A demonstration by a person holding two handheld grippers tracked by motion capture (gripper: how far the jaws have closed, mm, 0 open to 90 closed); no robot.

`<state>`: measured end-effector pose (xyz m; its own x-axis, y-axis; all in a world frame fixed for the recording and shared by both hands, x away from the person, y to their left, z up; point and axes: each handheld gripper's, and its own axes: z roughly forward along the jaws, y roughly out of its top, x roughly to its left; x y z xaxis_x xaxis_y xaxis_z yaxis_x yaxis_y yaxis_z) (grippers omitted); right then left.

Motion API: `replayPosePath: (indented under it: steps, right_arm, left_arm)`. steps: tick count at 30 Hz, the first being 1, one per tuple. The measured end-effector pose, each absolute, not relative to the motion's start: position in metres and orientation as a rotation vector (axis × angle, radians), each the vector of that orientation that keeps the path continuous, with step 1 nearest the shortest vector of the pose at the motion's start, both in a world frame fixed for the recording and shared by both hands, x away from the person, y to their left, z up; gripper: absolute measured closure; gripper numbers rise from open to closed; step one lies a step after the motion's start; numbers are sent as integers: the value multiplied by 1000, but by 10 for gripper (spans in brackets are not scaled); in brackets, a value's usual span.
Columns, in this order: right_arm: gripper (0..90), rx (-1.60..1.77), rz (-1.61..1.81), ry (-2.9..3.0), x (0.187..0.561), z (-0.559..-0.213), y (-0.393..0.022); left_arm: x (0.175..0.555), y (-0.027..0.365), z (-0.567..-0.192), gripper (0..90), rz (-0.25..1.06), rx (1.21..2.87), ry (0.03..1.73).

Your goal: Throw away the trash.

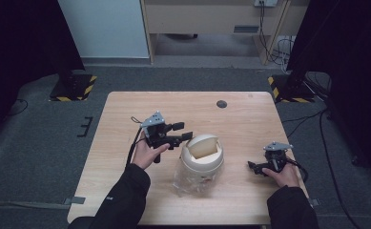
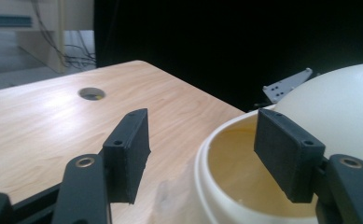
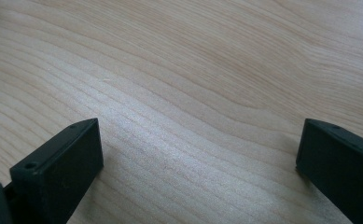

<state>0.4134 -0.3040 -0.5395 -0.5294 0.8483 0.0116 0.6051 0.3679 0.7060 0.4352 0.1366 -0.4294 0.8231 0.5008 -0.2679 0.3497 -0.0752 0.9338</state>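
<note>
A small bin stands at the middle of the wooden table [image 1: 126, 114]. It has a cream domed lid [image 1: 202, 151] over a clear body [image 1: 188, 181]. The lid's flap is tilted, showing the hollow inside [image 2: 244, 172]. My left gripper [image 1: 185, 131] is level with the lid, at its left side, pointing right. Its jaws are open [image 2: 202, 149] and straddle the lid's rim [image 2: 205, 158] without pressing on it: one pad hangs over the hollow, the other outside. My right gripper [image 1: 252, 166] rests low near the table's right edge, open [image 3: 198, 158], with bare wood between its pads.
A round cable hole [image 1: 221, 104] sits in the table near its far edge, also in the left gripper view [image 2: 91, 93]. The right gripper's grey plate [image 2: 286, 84] peeks past the dome. Striped stand bases [image 1: 73, 88] are on the floor beyond the table's corners.
</note>
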Motion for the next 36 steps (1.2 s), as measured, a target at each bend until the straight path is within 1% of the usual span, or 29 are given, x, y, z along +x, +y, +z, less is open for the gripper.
replayPosePath:
  steps: [5,10,15,26,30,36]
  right_arm:
    - [7,1272,951,2280,413,-540,-304]
    - [7,1271,950,2280,413,-540,-304]
    - [7,1272,951,2280,413,-539,-304]
    - [7,1271,950,2280,413,-540,-304]
    - [7,1271,950,2280,413,-540,-304]
    - [7,1268,951,2281,413,-540,-304]
  left_arm:
    - [430,159,-424,344,205,1685,702]
    - [422,181,-427,335,250,1700,746]
    - [409,200,-437,324,295,1713,796]
    - [381,233,-461,282,342,1757,915]
    - [373,240,-470,245,356,1773,982]
    - [368,252,-483,211,418,1841,1076]
